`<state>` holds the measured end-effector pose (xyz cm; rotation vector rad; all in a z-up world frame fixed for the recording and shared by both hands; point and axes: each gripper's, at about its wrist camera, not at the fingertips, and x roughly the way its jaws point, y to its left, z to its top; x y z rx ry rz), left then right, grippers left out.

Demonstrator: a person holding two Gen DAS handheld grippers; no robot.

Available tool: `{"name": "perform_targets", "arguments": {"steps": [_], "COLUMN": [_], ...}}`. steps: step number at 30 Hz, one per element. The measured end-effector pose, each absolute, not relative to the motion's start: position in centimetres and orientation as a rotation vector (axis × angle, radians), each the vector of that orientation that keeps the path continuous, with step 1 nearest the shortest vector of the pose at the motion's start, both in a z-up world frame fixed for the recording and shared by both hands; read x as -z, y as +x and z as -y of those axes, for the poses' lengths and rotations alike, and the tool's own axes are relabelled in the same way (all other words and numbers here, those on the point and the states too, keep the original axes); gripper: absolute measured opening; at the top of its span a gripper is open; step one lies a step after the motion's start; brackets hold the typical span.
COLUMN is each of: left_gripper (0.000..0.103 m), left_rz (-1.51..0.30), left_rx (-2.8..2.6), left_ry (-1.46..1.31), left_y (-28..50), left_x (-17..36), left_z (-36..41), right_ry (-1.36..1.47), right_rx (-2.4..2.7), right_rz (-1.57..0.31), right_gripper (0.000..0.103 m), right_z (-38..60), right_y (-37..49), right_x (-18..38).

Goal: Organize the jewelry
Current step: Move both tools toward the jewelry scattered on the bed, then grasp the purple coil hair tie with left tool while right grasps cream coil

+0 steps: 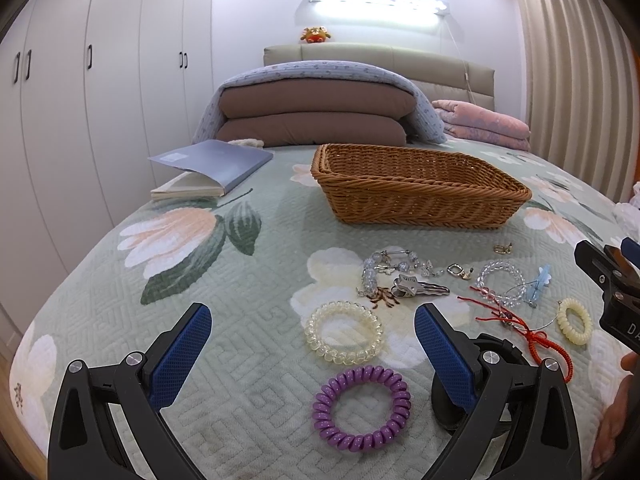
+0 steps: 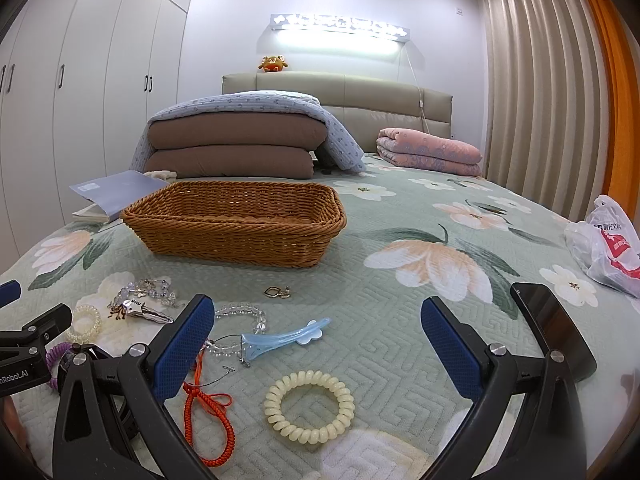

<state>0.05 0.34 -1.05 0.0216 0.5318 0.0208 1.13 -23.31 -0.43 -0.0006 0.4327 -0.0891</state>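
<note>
A brown wicker basket [image 1: 416,188] [image 2: 236,220] stands on the bed, with nothing visible inside. In front of it lie scattered pieces: a purple coil tie [image 1: 362,408], a clear coil tie [image 1: 344,332], a cream coil tie [image 2: 309,407] [image 1: 575,320], a silver hair clip [image 1: 418,286], bead bracelets [image 1: 502,280], a blue hair clip [image 2: 284,338], an orange-red cord [image 2: 204,408] and small gold earrings [image 2: 278,292]. My left gripper [image 1: 312,344] is open above the purple and clear ties. My right gripper [image 2: 316,344] is open over the cream tie.
A blue book [image 1: 208,168] lies left of the basket. Folded quilts [image 2: 236,144] and a pink blanket [image 2: 432,152] sit at the headboard. A black phone [image 2: 552,332] and a plastic bag [image 2: 608,244] lie at the right. Wardrobes line the left wall.
</note>
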Motion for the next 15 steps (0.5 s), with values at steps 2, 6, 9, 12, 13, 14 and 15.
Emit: {"name": "perform_targets", "arguments": {"steps": [2,6,9,12,13,14,15], "left_gripper": [0.101,0.101,0.101,0.101,0.101,0.101,0.101], "left_rz": [-0.532,-0.532,-0.531,-0.542,-0.543,-0.542,-0.545], "left_rx": [-0.021,-0.020,-0.021,-0.010,-0.005,-0.002,0.009], "left_ry": [0.021,0.021,0.022,0.036,0.048,0.046,0.033], "left_y": [0.1,0.0,0.1,-0.1,-0.4,-0.7,-1.0], "left_x": [1.1,1.0,1.0,0.9,0.7,0.4,0.2], "left_z": [-0.4,-0.3,-0.4,-0.5,-0.9,-1.5,-2.4], "right_ry": [0.000,0.000,-0.002,-0.024,-0.039,-0.054,-0.069], "right_rx": [0.088,0.089,0.090,0.091,0.094,0.097,0.104], "right_rz": [-0.433,-0.431,-0.439,-0.472,-0.478,-0.486,-0.496], "right_gripper": [0.103,0.103,0.103,0.103,0.101,0.097,0.093], "right_z": [23.3,23.3,23.3,23.5,23.7,23.9,24.1], "right_y": [1.1,1.1,1.1,0.9,0.7,0.5,0.3], "right_x": [0.4,0.4,0.3,0.4,0.5,0.5,0.7]}}
